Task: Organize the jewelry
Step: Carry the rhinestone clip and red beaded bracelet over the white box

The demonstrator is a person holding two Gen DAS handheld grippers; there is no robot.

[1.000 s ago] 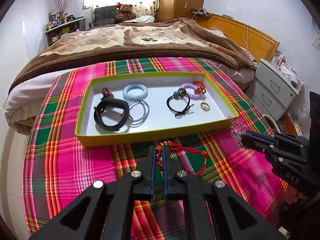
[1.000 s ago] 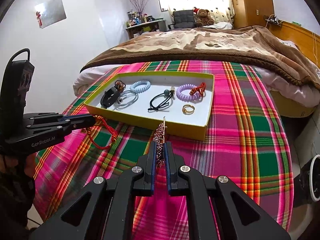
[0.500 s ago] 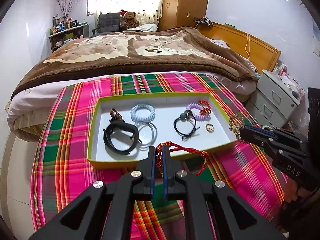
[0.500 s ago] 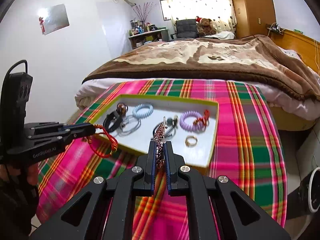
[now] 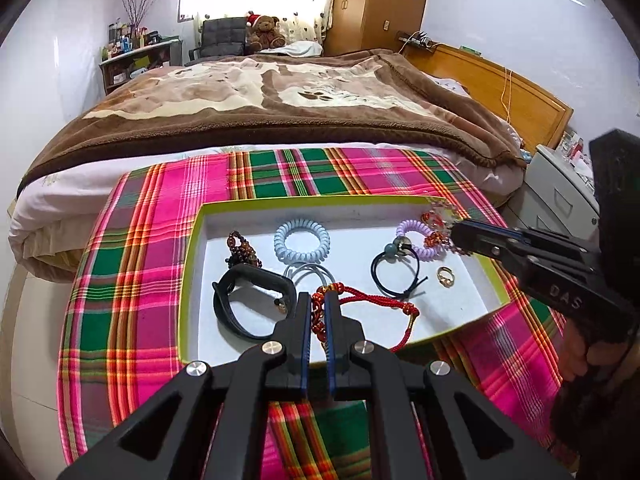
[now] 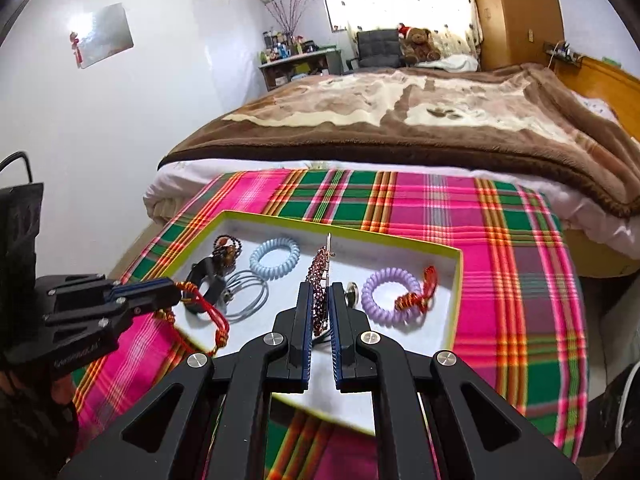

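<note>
A yellow-rimmed white tray (image 5: 192, 264) (image 6: 456, 292) lies on the plaid cloth. My left gripper (image 5: 316, 300) (image 6: 176, 298) is shut on a red cord bracelet (image 5: 372, 304) (image 6: 212, 318) and holds it over the tray's near edge. My right gripper (image 6: 321, 300) (image 5: 454, 232) is shut on a rhinestone hair clip (image 6: 318, 272) (image 5: 438, 216) and holds it above the tray's right part. In the tray lie a black band (image 5: 248, 304), a blue coil tie (image 5: 302, 240), a purple coil tie (image 6: 386, 296), a black hair tie (image 5: 394, 274) and a gold ring (image 5: 445, 276).
A brown bead bracelet (image 5: 240, 246) and clear rings (image 6: 246, 294) also lie in the tray. The plaid cloth (image 5: 128, 264) covers the foot of a bed with a brown blanket (image 5: 280, 104). A grey bedside cabinet (image 5: 560, 196) stands at the right.
Both grippers have risen and moved forward, from in front of the tray to over it, each still holding its piece. The tray's contents have not moved.
</note>
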